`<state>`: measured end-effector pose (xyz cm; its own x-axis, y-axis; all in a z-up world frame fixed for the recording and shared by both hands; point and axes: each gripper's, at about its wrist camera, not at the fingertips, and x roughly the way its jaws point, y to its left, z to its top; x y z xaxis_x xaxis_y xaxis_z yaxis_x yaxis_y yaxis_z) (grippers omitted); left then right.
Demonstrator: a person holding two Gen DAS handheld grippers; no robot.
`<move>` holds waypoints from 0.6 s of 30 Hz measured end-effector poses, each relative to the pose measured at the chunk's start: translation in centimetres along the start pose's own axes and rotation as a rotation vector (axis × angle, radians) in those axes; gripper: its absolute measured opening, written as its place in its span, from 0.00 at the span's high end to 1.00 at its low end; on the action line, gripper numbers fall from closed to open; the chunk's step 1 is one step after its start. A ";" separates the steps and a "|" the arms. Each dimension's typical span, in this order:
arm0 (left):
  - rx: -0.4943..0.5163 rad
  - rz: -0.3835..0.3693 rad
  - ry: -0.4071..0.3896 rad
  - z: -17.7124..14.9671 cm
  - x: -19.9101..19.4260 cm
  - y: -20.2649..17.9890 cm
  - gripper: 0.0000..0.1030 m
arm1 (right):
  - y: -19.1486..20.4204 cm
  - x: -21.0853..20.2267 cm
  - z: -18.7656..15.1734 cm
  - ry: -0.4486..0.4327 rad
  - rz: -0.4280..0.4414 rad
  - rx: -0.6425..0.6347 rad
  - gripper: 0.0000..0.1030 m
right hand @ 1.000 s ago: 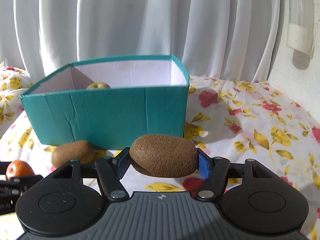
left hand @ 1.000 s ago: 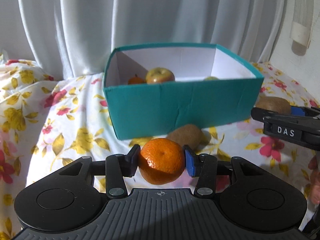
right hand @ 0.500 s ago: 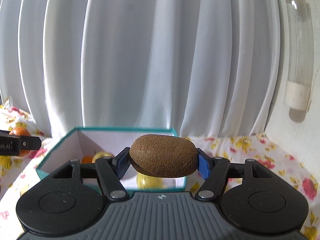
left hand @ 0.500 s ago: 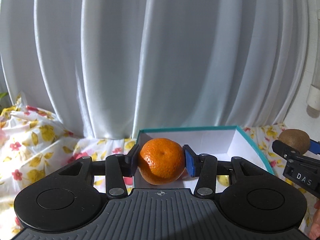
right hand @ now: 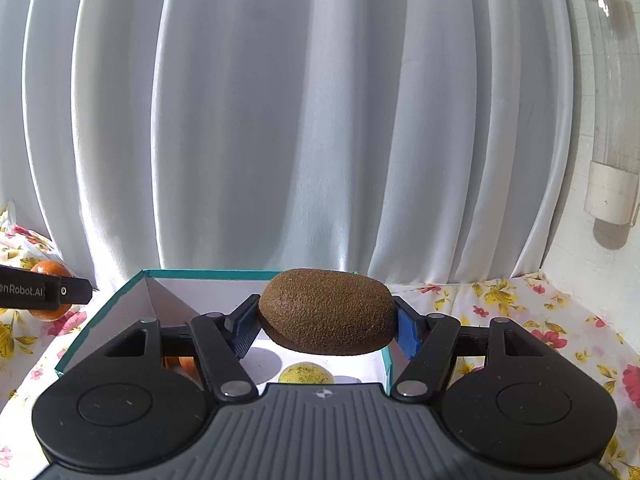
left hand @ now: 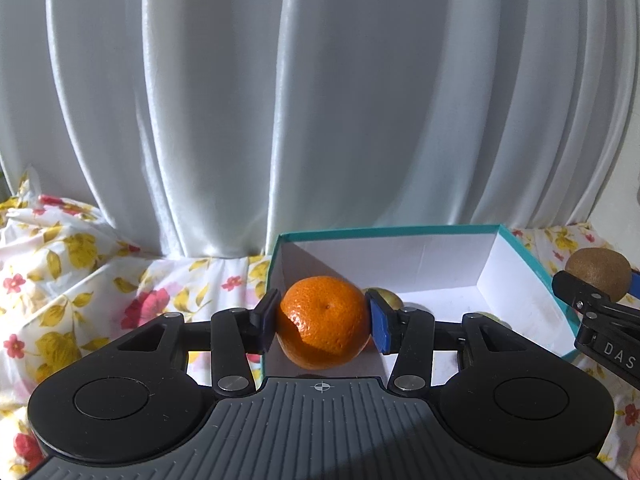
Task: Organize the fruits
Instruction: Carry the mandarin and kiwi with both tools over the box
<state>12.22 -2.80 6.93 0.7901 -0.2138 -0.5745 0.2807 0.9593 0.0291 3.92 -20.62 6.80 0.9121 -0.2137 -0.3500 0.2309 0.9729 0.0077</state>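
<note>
A: Fruit in both claws. The left claw (left hand: 322, 326) grips a mandarin (left hand: 323, 322) between its pads, held in the air over the near left corner of the teal box (left hand: 532, 256).

B: And the right claw (right hand: 326, 330)?

A: Clamped on a kiwi (right hand: 326, 312), end to end, over the near edge of the box towards its right side. The box sits on a flowered cloth (left hand: 80, 280), and some fruit (right hand: 306, 374) already lies on its white floor.

B: So this is the carrying step, just short of the drop?

A: I think so. Next, each claw needs to go lower inside the walls, over a free patch of floor, then open gently so nothing bounces or rolls.
</note>
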 end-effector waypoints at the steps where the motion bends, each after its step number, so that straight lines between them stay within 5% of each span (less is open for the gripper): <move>1: 0.005 -0.002 0.008 -0.1 0.2 0.0 0.51 | 0.0 0.2 -0.1 0.003 -0.001 -0.002 0.34; 18: 0.039 -0.017 0.116 -2.0 4.7 -1.1 0.51 | -0.1 4.2 -2.8 0.118 0.008 -0.013 0.34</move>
<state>14.52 -4.52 2.58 0.7172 -0.2050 -0.6661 0.3165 0.9473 0.0492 6.79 -21.39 2.66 0.8672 -0.1948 -0.4582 0.2186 0.9758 -0.0011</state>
